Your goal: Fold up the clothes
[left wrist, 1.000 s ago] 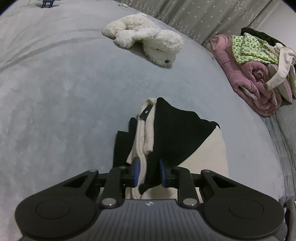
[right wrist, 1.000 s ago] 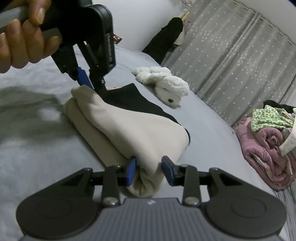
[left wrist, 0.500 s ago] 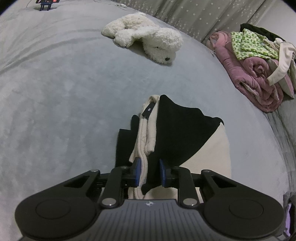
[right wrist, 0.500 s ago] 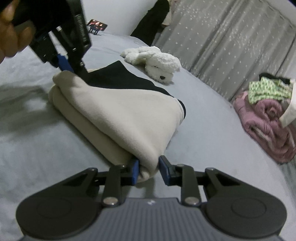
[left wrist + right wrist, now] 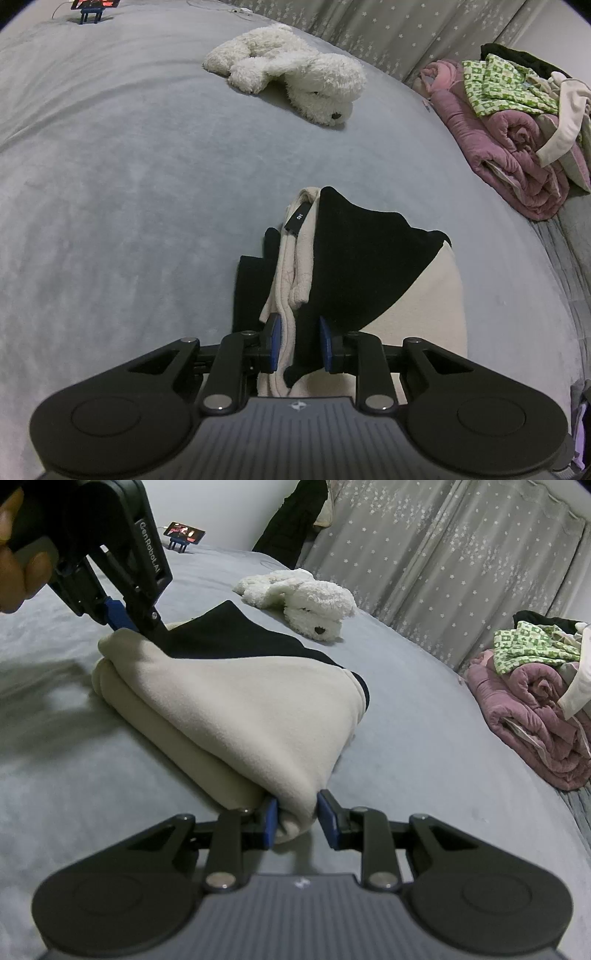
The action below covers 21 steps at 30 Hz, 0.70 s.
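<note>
A folded cream and black garment lies on the grey bed cover. In the left wrist view my left gripper is shut on the garment's near edge, with cream and black layers pinched between the blue pads. The right wrist view shows the same garment as a thick cream bundle with black on top. My right gripper is shut on its near cream corner. At the bundle's far left end the left gripper, held by a hand, grips the fabric.
A white plush dog lies beyond the garment. A rolled pink quilt with a green patterned garment and other clothes on top sits at the right. A phone on a stand stands at the far edge, before grey starred curtains.
My right gripper's jaws have narrowed onto the cream corner, and its view has rolled slightly. The left gripper keeps its grip and has stayed in place.
</note>
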Motion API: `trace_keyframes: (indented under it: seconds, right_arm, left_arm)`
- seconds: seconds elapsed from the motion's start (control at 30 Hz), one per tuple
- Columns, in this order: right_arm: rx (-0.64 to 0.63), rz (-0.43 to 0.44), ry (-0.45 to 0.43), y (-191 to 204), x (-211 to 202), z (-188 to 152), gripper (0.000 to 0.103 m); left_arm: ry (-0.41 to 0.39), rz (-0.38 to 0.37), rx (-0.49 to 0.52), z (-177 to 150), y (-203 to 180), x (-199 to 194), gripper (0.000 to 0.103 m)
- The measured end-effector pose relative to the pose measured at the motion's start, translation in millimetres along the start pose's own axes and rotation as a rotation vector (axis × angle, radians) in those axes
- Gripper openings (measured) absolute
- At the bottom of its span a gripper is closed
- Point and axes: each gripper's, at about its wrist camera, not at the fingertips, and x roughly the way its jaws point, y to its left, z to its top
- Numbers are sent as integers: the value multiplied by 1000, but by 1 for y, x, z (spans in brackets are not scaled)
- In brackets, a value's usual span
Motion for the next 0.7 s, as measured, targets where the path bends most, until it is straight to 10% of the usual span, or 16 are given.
trace_keyframes:
  seconds: [0.7]
  right_arm:
    - [-3, 6, 11, -1, -7, -1, 24]
  left_arm:
    - [6, 4, -3, 0, 0, 1, 24]
